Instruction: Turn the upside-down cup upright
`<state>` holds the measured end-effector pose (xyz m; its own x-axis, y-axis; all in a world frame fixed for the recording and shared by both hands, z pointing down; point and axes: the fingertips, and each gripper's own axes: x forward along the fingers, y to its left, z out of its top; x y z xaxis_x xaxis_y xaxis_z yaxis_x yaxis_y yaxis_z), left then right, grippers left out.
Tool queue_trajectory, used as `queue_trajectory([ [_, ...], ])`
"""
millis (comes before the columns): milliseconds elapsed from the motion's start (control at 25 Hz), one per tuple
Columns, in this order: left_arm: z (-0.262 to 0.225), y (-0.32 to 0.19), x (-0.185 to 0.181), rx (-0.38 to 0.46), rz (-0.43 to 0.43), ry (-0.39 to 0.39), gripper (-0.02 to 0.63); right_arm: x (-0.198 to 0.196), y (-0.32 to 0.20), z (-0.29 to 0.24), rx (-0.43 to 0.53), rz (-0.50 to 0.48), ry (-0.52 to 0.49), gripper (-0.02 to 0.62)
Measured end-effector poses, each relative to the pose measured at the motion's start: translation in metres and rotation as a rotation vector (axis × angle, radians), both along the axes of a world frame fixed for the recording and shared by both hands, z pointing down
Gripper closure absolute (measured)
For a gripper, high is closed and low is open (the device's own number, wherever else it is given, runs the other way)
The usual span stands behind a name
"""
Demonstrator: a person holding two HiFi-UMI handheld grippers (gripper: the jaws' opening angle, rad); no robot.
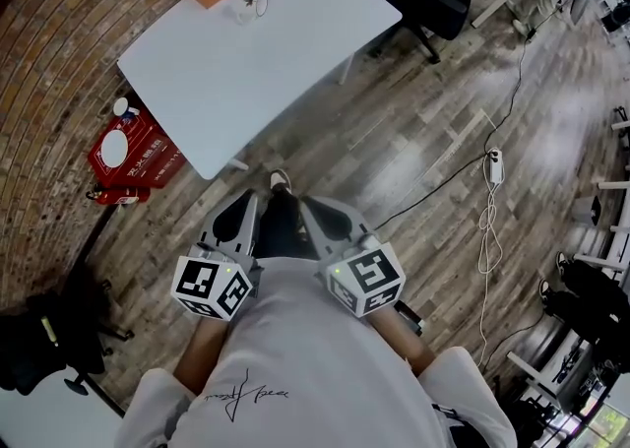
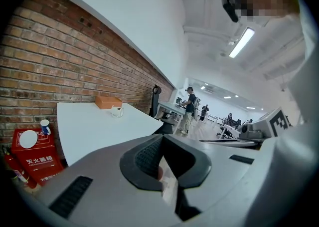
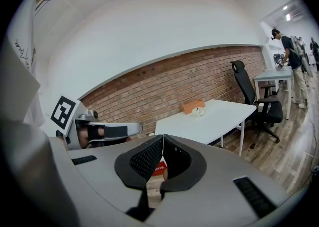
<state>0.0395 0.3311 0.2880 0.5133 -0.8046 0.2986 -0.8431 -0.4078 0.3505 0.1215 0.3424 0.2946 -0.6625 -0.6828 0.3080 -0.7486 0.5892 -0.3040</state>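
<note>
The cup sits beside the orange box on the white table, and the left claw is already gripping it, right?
Not quite. The left gripper view shows the left claw shut on nothing, well away from the white table. The cup does sit beside the orange box there.

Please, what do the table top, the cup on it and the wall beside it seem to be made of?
Table top: smooth matt white, likely laminate or painted board. Cup: pale, perhaps glass or plastic; too small to tell. Wall: bare red brick, mortar lines showing.
</note>
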Motion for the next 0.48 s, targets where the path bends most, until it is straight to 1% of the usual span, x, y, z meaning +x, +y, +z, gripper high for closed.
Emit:
queue_trajectory([
  [320,0.000,-0.032,-0.002,-0.008,-0.003,0.009,0.597,-0.002,-0.027,0.002,-0.002,-0.014,0.013,0.574],
  [480,0.000,-0.049,0.000,-0.014,0.009,0.016,0.597,-0.004,-0.043,0.002,-0.003,-0.012,0.019,0.574],
])
